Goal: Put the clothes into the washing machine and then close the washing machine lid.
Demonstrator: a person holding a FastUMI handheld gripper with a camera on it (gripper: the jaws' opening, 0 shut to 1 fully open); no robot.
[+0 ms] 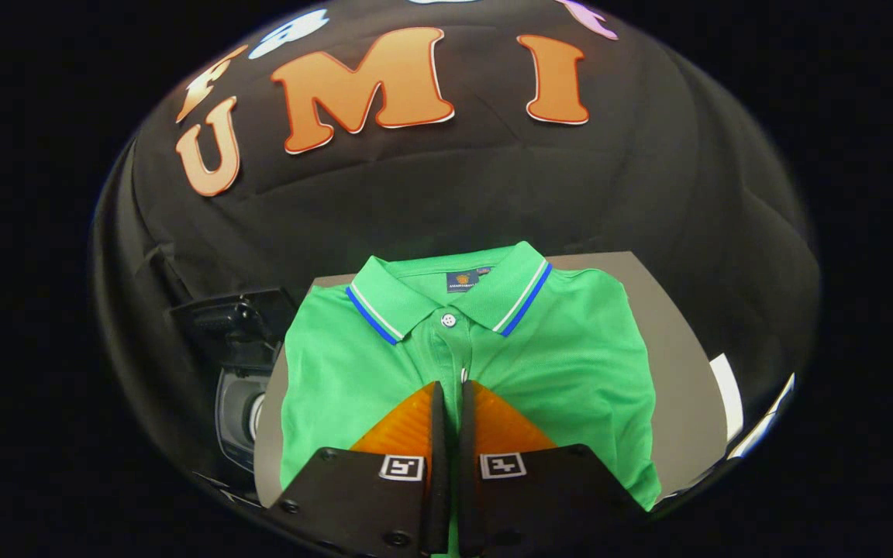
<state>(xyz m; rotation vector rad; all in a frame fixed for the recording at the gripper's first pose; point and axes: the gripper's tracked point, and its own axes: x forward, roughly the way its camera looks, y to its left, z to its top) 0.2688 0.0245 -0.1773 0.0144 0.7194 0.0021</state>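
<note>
A green polo shirt [570, 356] with a blue-and-white trimmed collar lies flat and folded on a grey table [683, 372], collar pointing away from me. My gripper [450, 385] hovers over the shirt's lower front, its tips near the button placket. The fingers stand almost together, with only a thin slit between them through which green cloth shows below. The shirt is not lifted or bunched at the tips. Left of the table and lower down is the washing machine [239, 411], with its dark lid [229, 322] raised and part of its round opening visible.
The booth's black cloth wall rises right behind the table. A white object [728, 395] sits past the table's right edge. Bare grey tabletop shows to the right of the shirt.
</note>
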